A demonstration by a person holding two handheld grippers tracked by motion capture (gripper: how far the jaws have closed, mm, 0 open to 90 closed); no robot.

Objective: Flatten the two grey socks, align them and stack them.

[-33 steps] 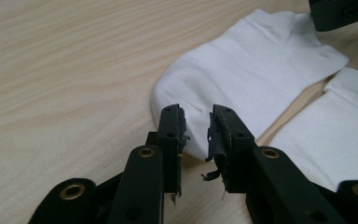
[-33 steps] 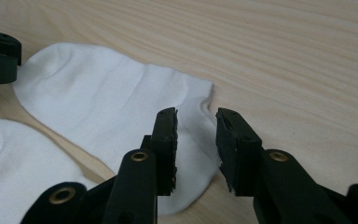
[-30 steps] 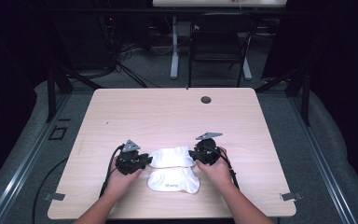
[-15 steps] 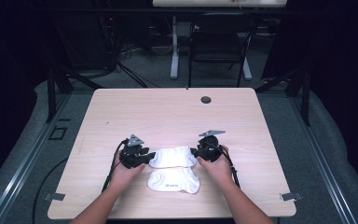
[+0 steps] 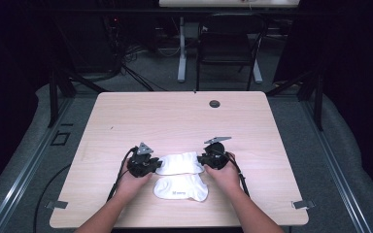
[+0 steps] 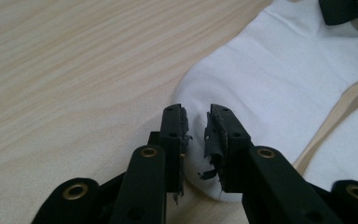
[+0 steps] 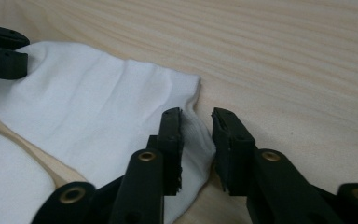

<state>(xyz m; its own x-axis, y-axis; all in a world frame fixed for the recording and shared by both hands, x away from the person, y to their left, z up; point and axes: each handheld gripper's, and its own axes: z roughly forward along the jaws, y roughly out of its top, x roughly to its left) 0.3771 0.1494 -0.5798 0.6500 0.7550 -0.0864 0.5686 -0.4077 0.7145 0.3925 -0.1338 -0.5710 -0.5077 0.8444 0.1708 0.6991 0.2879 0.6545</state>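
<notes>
You held the left gripper [image 5: 151, 165] at the left end of the upper white cotton sock [image 5: 178, 163], which lay flat on the pale wooden table [image 5: 175, 116], near its front edge. In the left gripper view, this gripper [image 6: 196, 126] had just been closing its jaws, and the rounded end of the sock [image 6: 270, 79] sat in the narrow gap between the worn pads [image 6: 216, 133]; they stood close together, but I cannot tell if they really pressed the cloth.

Your right gripper [image 5: 203, 159] was at the opposite end of the same sock. In the right gripper view, its jaws [image 7: 196, 128] had also just been closing, with a small gap between them; the ribbed edge of the sock [image 7: 98, 112] touched the left pad [image 7: 175, 140] and the other pad stood a little apart from the cloth.

A second white sock with a small grey print [image 5: 180, 189] lay just in front of the first one, between your two hands, almost touching it. Far from your work, a small round dark grommet [image 5: 214, 103] sat near the back edge of the table. Behind the table a black chair [image 5: 228, 43] stood on the grey floor. Nothing lay between the grippers and the sock.
</notes>
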